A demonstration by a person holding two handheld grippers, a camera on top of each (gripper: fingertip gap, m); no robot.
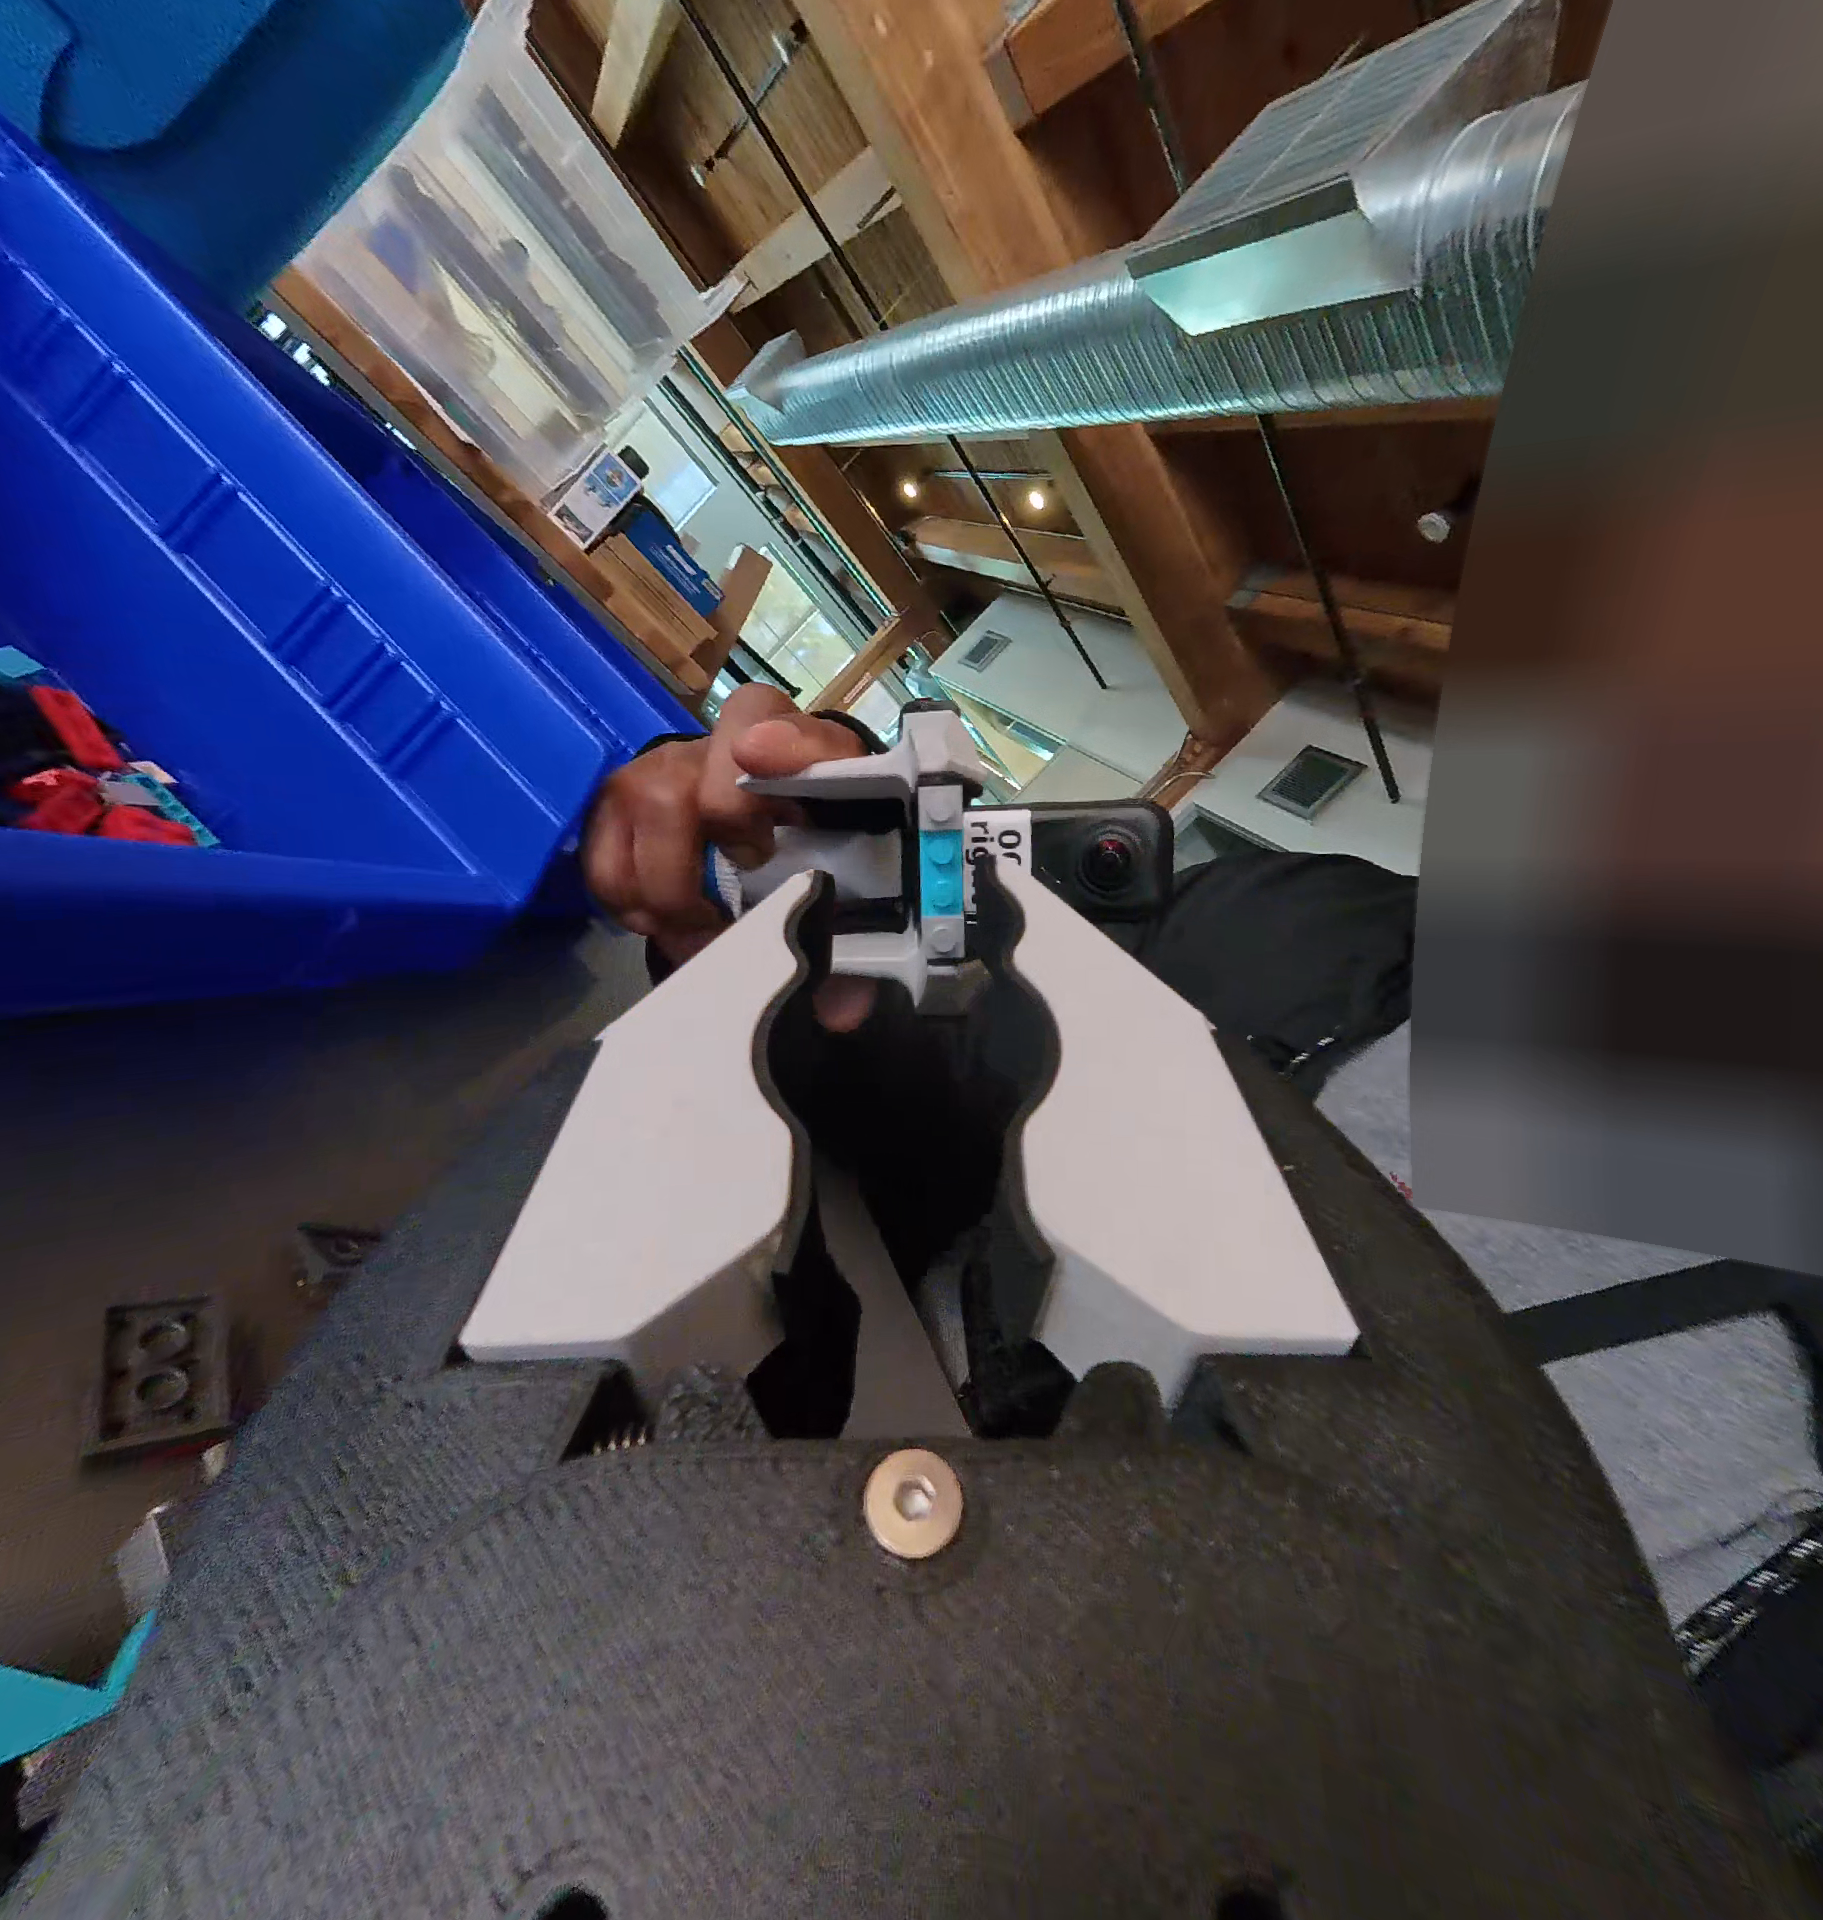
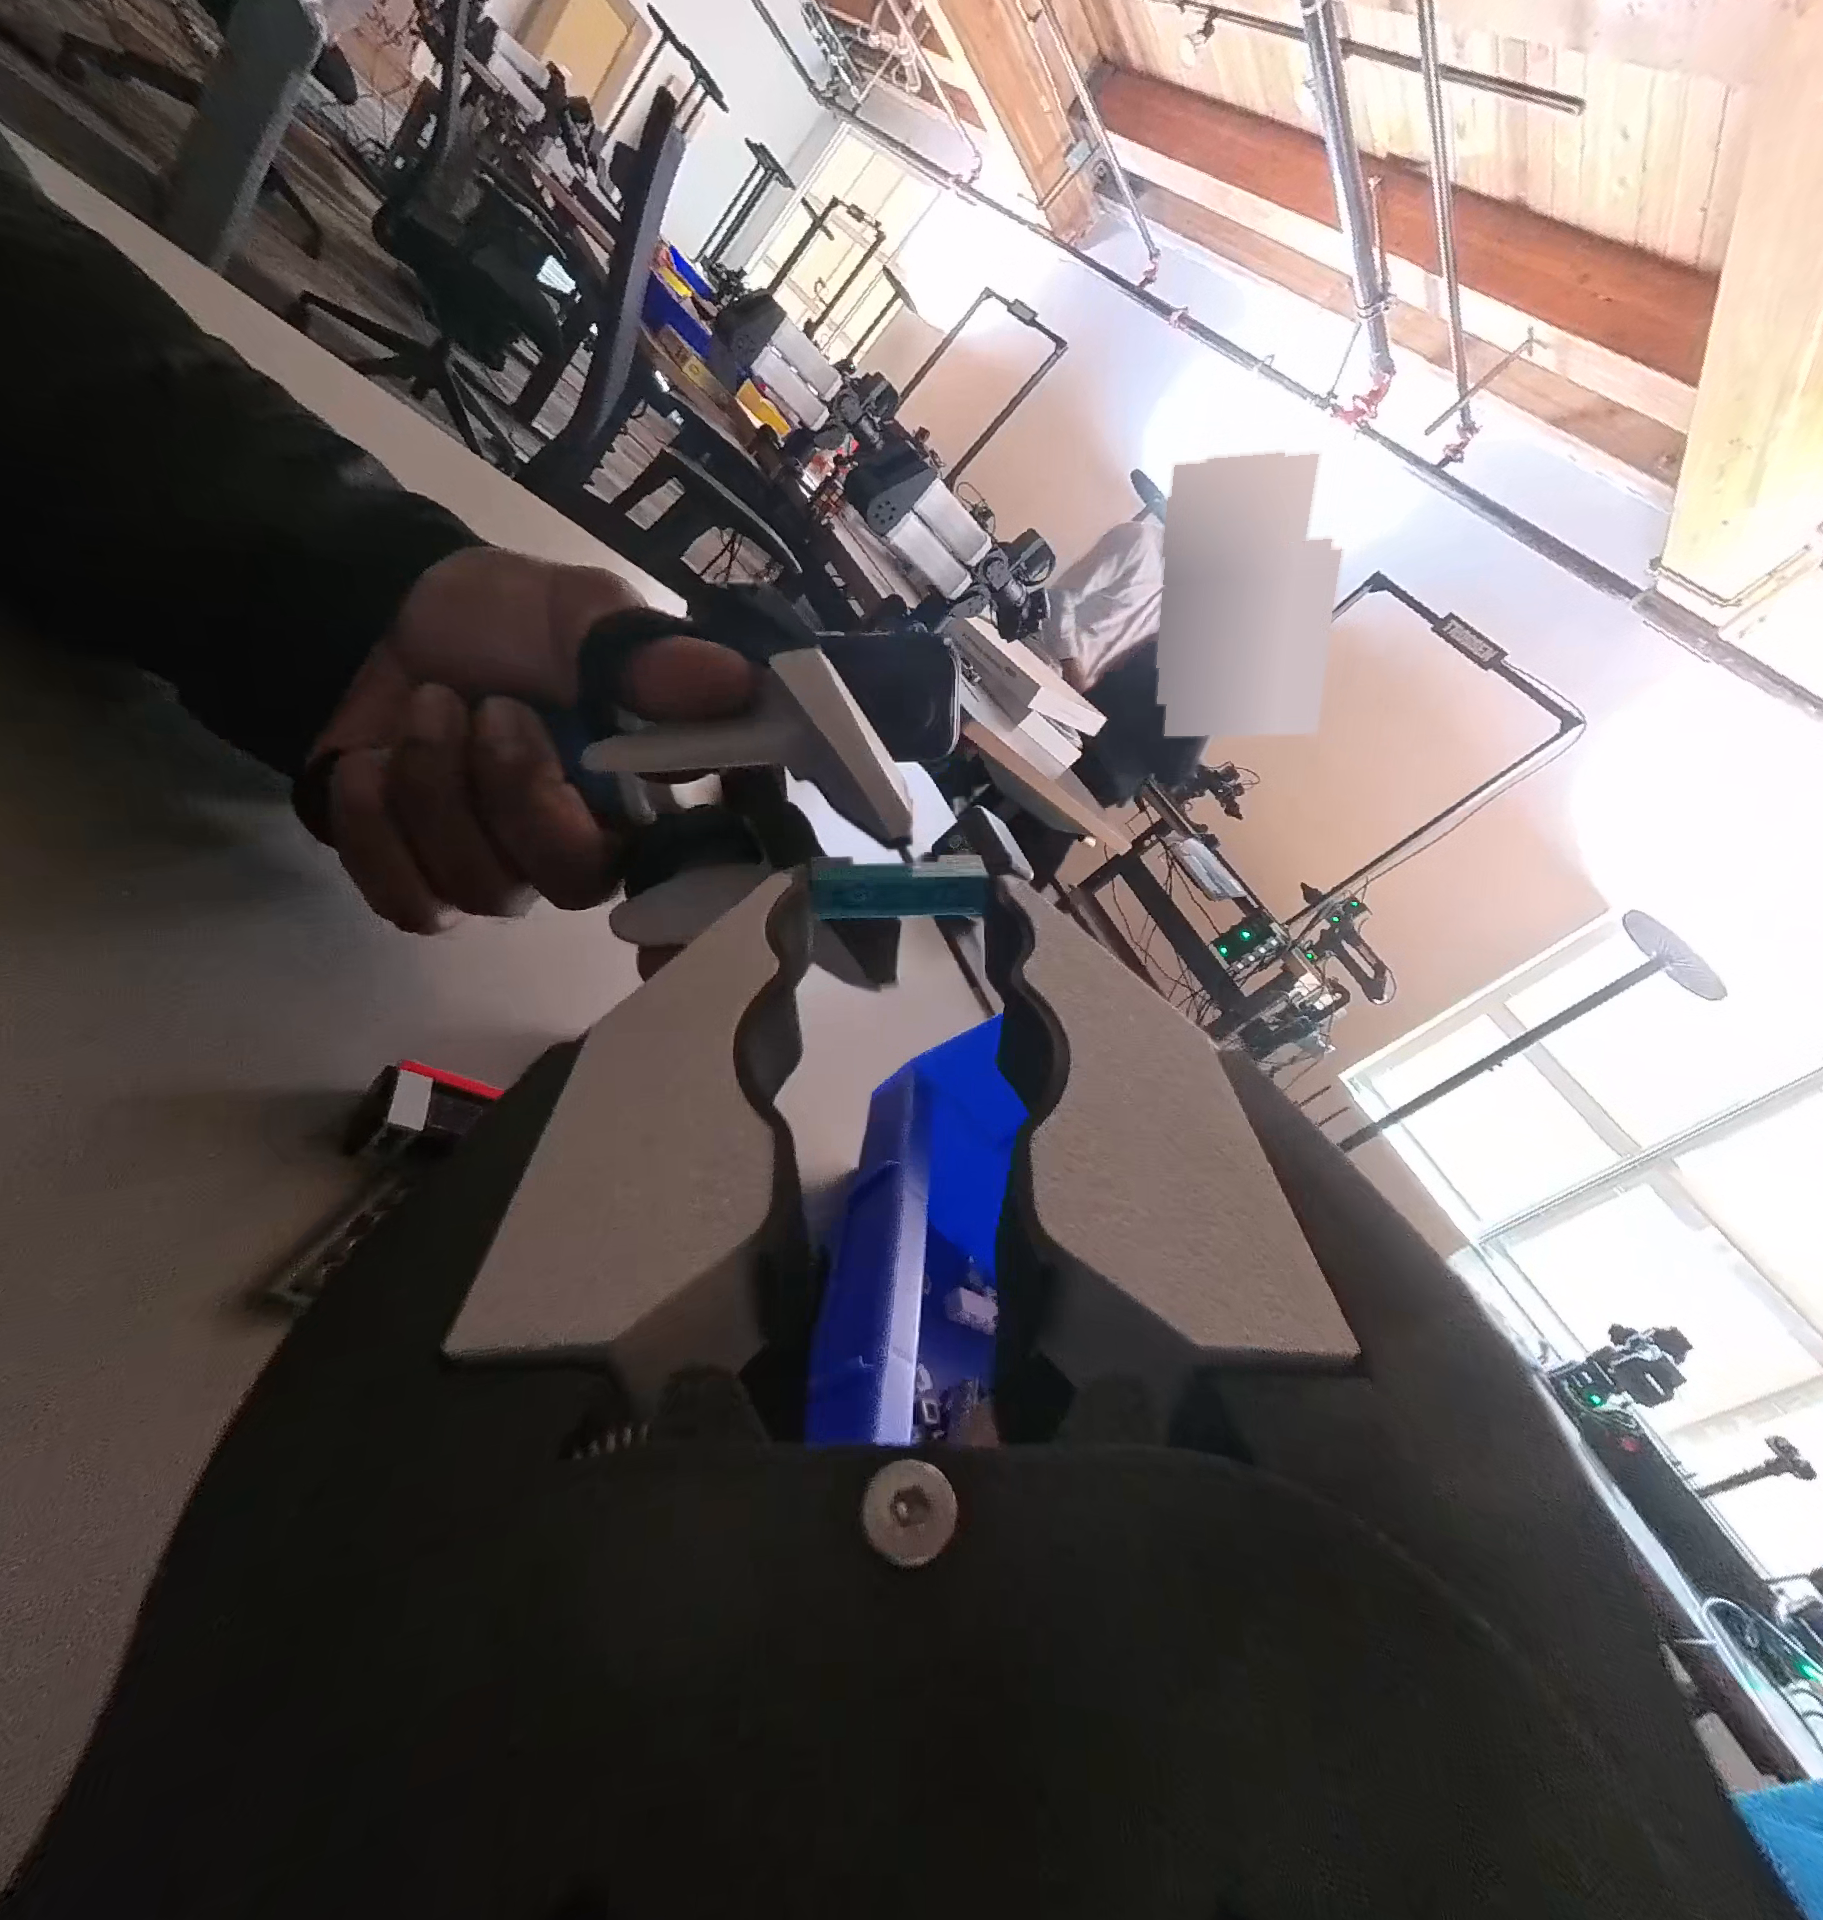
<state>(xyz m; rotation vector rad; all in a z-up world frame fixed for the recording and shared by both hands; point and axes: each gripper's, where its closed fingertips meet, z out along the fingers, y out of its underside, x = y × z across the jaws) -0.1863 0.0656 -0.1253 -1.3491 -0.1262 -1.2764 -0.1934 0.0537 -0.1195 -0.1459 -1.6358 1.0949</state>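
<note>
While both tools meet in mid-air, we see the right tool (image 2: 899, 902) clamped on a teal-and-grey brick strip (image 2: 899, 896) spanning its tips. Left tool (image 1: 905, 896) sits narrow, tips just beside the same strip (image 1: 940, 871); whether it grips, we can't tell. Each view shows the other tool w/ a hand (image 1: 678, 821) on its handle. Blue bin (image 1: 263, 623) lies left of the left tool, red and dark bricks (image 1: 65, 769) inside. Dark grey plate (image 1: 164, 1377) rests on the surface (image 1: 263, 1143) nearby.
</note>
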